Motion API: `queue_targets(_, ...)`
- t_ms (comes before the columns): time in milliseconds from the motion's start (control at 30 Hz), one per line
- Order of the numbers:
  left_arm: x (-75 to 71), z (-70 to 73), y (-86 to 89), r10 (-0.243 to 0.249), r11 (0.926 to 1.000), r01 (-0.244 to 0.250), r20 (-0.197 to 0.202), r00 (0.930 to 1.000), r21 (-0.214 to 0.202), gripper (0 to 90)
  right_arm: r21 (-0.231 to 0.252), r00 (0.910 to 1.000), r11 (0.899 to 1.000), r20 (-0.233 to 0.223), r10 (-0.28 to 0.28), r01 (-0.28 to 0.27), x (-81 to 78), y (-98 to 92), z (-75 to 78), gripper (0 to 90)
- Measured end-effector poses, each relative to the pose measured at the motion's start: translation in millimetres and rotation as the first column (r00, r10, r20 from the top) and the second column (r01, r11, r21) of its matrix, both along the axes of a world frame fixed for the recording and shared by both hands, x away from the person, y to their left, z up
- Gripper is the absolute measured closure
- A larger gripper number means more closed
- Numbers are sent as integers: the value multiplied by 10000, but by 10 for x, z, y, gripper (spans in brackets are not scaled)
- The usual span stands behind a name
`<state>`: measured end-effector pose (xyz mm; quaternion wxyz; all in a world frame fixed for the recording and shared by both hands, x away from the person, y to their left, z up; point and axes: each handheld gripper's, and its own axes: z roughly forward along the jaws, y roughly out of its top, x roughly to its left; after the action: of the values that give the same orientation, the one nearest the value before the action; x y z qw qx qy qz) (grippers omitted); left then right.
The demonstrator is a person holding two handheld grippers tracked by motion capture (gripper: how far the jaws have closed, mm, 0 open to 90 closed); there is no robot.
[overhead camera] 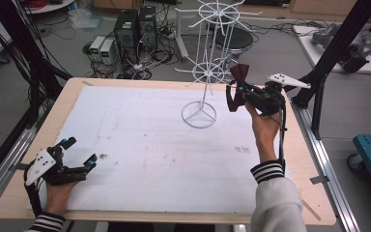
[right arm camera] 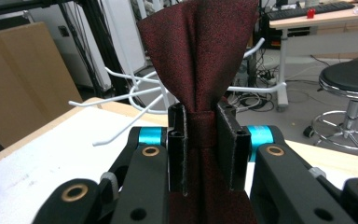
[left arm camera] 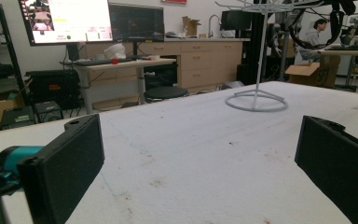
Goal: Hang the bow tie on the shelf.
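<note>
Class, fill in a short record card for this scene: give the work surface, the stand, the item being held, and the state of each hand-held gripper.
Surface: white mat on a wooden table
Stand: white wire display rack, upright at the far side of the mat
Held item: dark red bow tie, pinched at its knot
Right hand-held gripper: shut on the bow tie, raised beside the rack
Left hand-held gripper: open, low over the mat's near left corner

No legible text, labels, brands or numbers. The large lit wall monitor (left arm camera: 70,21) in the left gripper view shows interface panels, too blurred to read. The red sign strip (left arm camera: 173,1) above the wooden cabinets is likewise unreadable.
</note>
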<state>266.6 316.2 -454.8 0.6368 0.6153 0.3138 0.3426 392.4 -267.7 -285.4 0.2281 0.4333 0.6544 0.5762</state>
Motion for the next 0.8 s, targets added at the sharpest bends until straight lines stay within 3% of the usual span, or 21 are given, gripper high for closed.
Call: queue_targets(800, 0, 0, 1, -8, 10000, 8, -9, 10000, -5, 17, -198, 9992, 9993, -251, 315, -320, 125, 272, -28, 756)
